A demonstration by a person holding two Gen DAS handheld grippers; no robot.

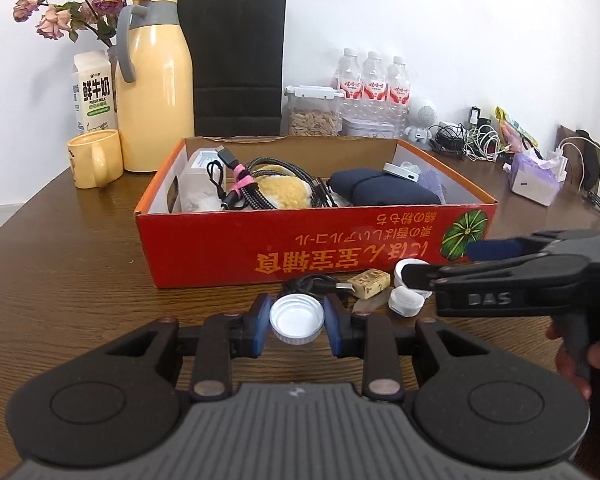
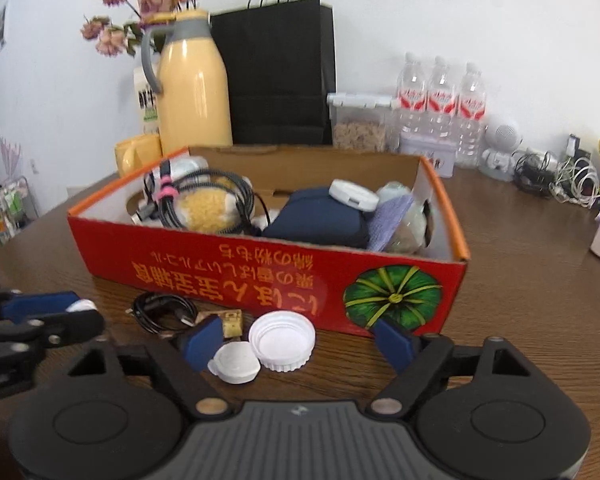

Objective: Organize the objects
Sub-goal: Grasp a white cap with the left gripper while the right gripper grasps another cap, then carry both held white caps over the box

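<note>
Ahead of your left gripper (image 1: pixel 297 320), clamped on a white cap (image 1: pixel 297 319), the red box (image 1: pixel 312 248) already holds cables and pouches; between your right gripper (image 2: pixel 298 340)'s spread jaws wait two caps (image 2: pixel 282 340), ungripped.

On the tabletop (image 1: pixel 60 264) the box (image 1: pixel 300 252) sits mid-table, cables (image 1: pixel 260 184) and a pouch (image 1: pixel 380 192) inside it. Behind it, along the far edge, stand a mug (image 1: pixel 94 158), a jug (image 1: pixel 156 92), a carton (image 1: pixel 92 92), a bag (image 1: pixel 236 68), a jar (image 1: pixel 312 112) and bottles (image 1: pixel 374 80). Before the box lie a cord (image 2: pixel 160 312), a large cap (image 2: pixel 282 338) and a small cap (image 2: pixel 234 366). A tissue pack (image 1: pixel 534 178) sits near the right edge.
</note>
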